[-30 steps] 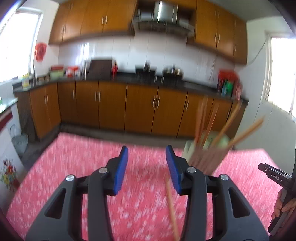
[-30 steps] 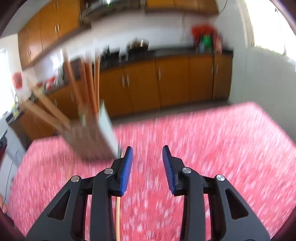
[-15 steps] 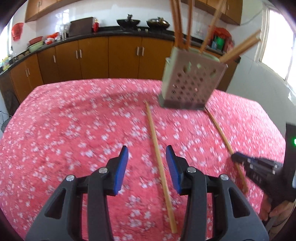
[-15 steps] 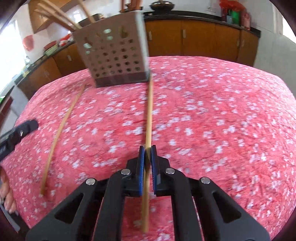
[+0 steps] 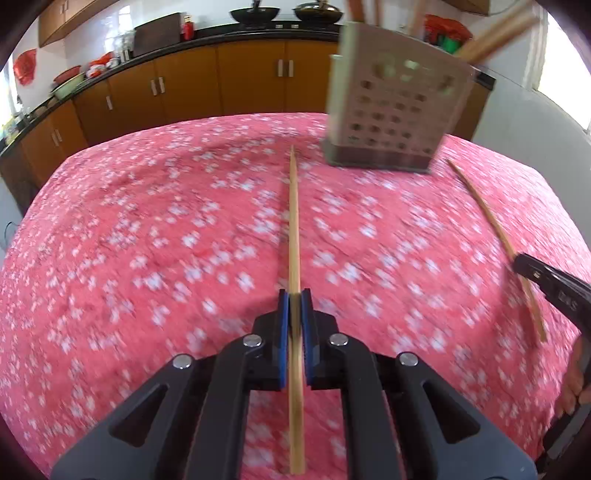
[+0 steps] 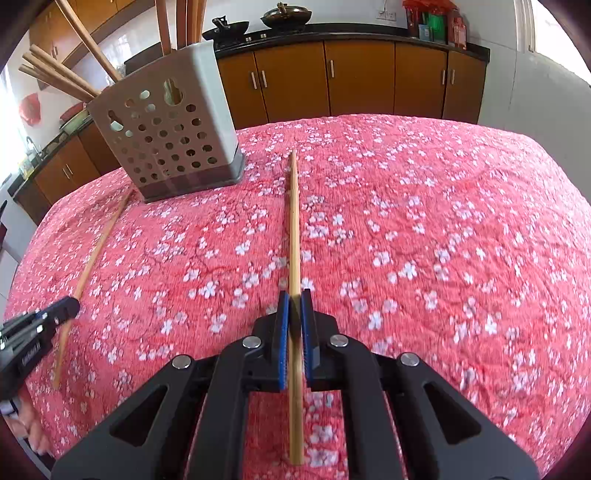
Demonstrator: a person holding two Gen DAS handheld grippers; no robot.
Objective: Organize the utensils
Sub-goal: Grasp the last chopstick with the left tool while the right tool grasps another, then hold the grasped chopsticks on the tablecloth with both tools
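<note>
Table (image 6: 461,229): covered by a red cloth printed with white blossoms. Standing on it, toward the far edge: one grey perforated utensil holder (image 6: 166,129), upright on a darker base. Lying on the cloth: two long wooden chopsticks, one (image 6: 294,236) to the holder's right, the other (image 6: 96,254) to its left, well apart.

Red floral tablecloth (image 6: 424,229), orange kitchen cabinets (image 6: 362,85) behind, two woks (image 5: 253,13) on dark countertop (image 5: 207,33).
</note>
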